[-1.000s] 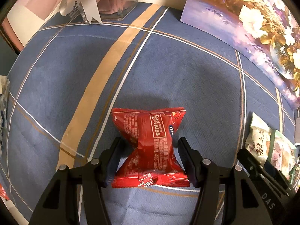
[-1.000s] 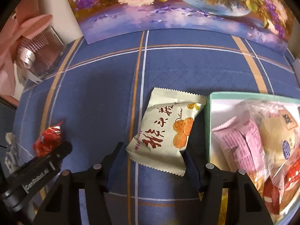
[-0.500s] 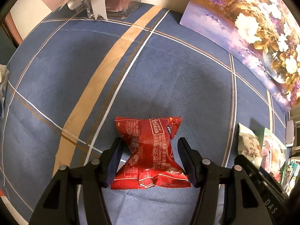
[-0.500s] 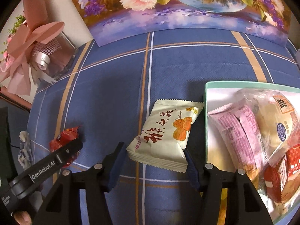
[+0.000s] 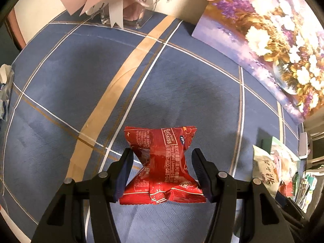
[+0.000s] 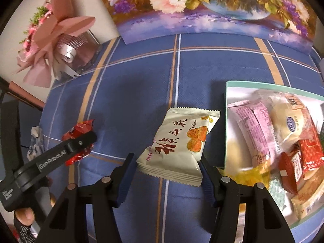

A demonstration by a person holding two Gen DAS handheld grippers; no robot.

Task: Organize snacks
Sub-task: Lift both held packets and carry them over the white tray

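A red snack packet (image 5: 162,162) hangs above the blue checked tablecloth (image 5: 182,93), pinched at its waist by my left gripper (image 5: 162,154), which is shut on it. In the right wrist view that red packet (image 6: 81,128) shows at the left behind a left finger (image 6: 81,141). My right gripper (image 6: 166,158) is shut on a cream packet (image 6: 178,141) with an orange print, held off the cloth just left of a green-rimmed tray (image 6: 263,85). The tray holds several wrapped snacks, among them a pink one (image 6: 255,125). The cream packet (image 5: 265,168) also appears at the right of the left wrist view.
A flower painting (image 6: 202,10) leans along the back of the table. A pink bouquet in a clear box (image 6: 50,40) stands at the back left. A crumpled wrapper (image 6: 35,141) lies at the table's left edge. A person's fingers (image 6: 22,214) show bottom left.
Both grippers have risen with their packets still gripped, so the cloth looks farther away. More of the tray and the bouquet has come into the right wrist view.
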